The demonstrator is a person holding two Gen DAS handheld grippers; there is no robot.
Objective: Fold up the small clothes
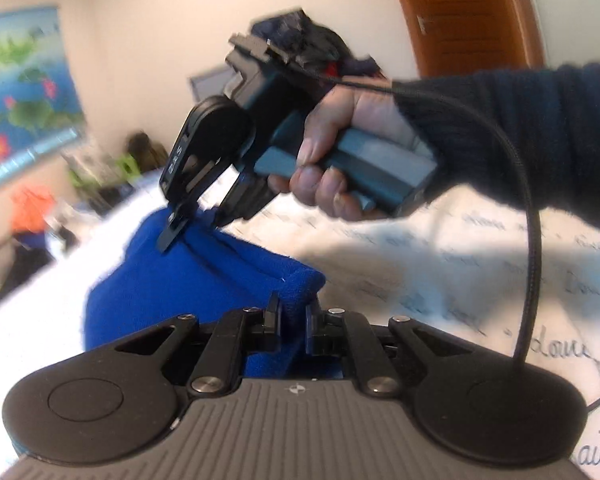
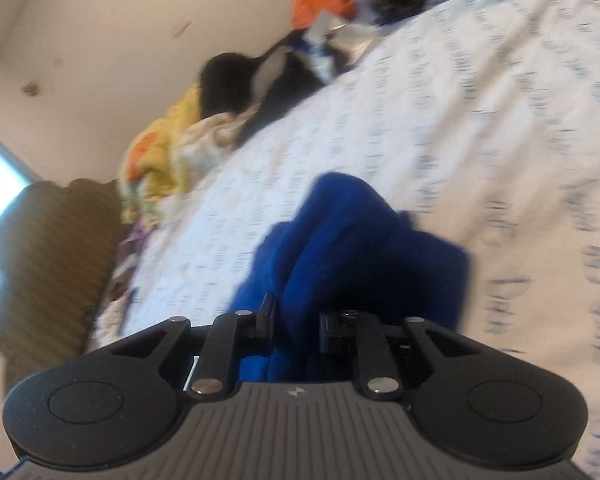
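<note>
Both the left tongs (image 1: 293,326) and right tongs (image 1: 194,226) clamp the blue garment (image 1: 204,280), lifted above a bed (image 2: 460,120) with script-printed white sheet, beyond which clothes (image 2: 236,92) pile along cream walls.

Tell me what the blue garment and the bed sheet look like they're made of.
Blue garment: looks like fleece or terry, matte and thick, with a nubby pile along its folded edge. Both the left gripper and the right gripper pinch it. Bed sheet: probably thin woven cotton, white and matte, printed with dark script, lightly creased.
</note>
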